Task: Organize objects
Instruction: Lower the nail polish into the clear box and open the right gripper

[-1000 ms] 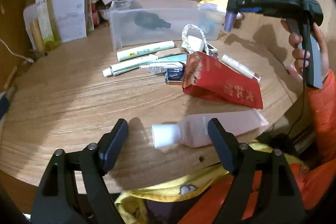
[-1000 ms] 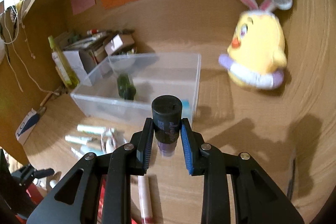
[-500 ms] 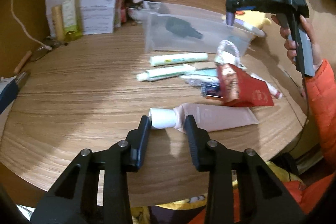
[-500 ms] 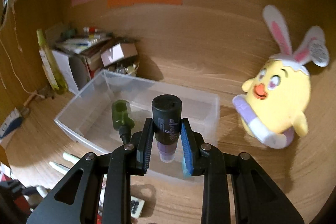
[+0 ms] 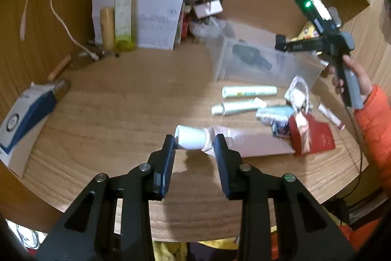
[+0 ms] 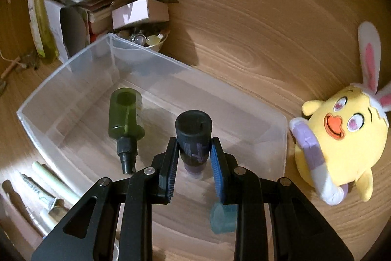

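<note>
On the far left of the round wooden table [image 5: 102,119] lies a blue and white box [image 5: 23,114]. At the back stand a small yellow bottle [image 5: 107,28] and a tall green spray bottle [image 5: 124,9], with a white paper [image 5: 158,23] beside them.

Near the front edge, the left gripper [image 5: 194,142] is closed on the pink tube [image 5: 249,141]. Its two black fingers [image 5: 168,151] squeeze the tube at its white cap [image 5: 190,137] and neck. The rest of the tube lies flat on the table and points to the right, where its end touches a red packet [image 5: 315,138]. Behind the tube lie a white tube with green print [image 5: 249,91] and a silver tube [image 5: 238,107], side by side.

Farther back is the clear plastic bin [image 5: 288,70]. A dark green bottle [image 6: 125,119] lies on its side inside, cap toward the camera. A small blue cap [image 6: 223,217] lies in the near corner of the bin, partly hidden by a finger.

Over the bin, the right gripper [image 6: 193,158] holds a purple tube with a black cap [image 6: 195,133]. Its blue pads [image 6: 216,163] press on both sides and the cap sticks up past them. A hand [image 5: 354,75] with an orange sleeve [image 5: 374,124] holds this gripper.

Just right of the bin sits a yellow chick toy with bunny ears [image 6: 342,133].
</note>
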`<state>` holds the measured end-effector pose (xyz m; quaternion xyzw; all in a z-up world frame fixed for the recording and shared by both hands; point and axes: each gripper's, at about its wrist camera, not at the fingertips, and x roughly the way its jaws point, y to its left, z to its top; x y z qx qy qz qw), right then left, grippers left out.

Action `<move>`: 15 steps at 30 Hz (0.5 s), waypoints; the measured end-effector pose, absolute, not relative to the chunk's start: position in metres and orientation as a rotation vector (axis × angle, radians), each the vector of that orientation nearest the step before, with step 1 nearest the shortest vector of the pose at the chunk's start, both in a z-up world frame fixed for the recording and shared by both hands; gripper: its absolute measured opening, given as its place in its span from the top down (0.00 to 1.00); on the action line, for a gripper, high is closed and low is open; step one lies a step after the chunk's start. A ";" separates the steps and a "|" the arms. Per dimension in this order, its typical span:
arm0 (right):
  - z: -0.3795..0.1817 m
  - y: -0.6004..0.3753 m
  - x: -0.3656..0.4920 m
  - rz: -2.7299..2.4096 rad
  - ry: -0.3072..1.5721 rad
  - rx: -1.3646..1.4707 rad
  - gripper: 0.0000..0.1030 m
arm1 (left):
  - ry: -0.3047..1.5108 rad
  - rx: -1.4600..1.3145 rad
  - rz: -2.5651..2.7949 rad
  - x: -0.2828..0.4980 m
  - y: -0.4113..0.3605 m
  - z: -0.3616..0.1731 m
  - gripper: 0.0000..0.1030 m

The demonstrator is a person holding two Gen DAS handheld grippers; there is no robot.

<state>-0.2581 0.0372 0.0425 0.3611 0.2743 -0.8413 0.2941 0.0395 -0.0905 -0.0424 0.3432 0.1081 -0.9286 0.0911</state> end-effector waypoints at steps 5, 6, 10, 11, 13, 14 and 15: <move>0.041 0.032 -0.260 -2.215 0.726 0.971 0.76 | 0.312 1.000 -2.785 0.028 -0.096 -0.027 1.00; 0.040 0.031 -0.261 -2.208 0.723 0.980 0.76 | 0.313 1.000 -2.788 0.025 -0.095 -0.026 1.00; 0.038 0.036 -0.267 -2.188 0.676 1.028 0.70 | 0.302 1.068 -2.816 0.012 -0.089 -0.028 1.00; 0.039 0.039 -0.268 -2.188 0.664 1.033 0.66 | 0.305 1.099 -2.828 0.010 -0.085 -0.029 0.99; 0.043 0.047 -0.268 -2.201 0.649 1.023 0.61 | 0.289 1.129 -2.855 0.008 -0.076 -0.030 0.96; 0.046 0.051 -0.267 -2.208 0.645 1.014 0.58 | 0.267 1.145 -2.860 0.007 -0.071 -0.030 0.91; 0.050 0.056 -0.266 -2.216 0.636 1.001 0.57 | 0.249 1.159 -2.862 0.005 -0.065 -0.029 0.87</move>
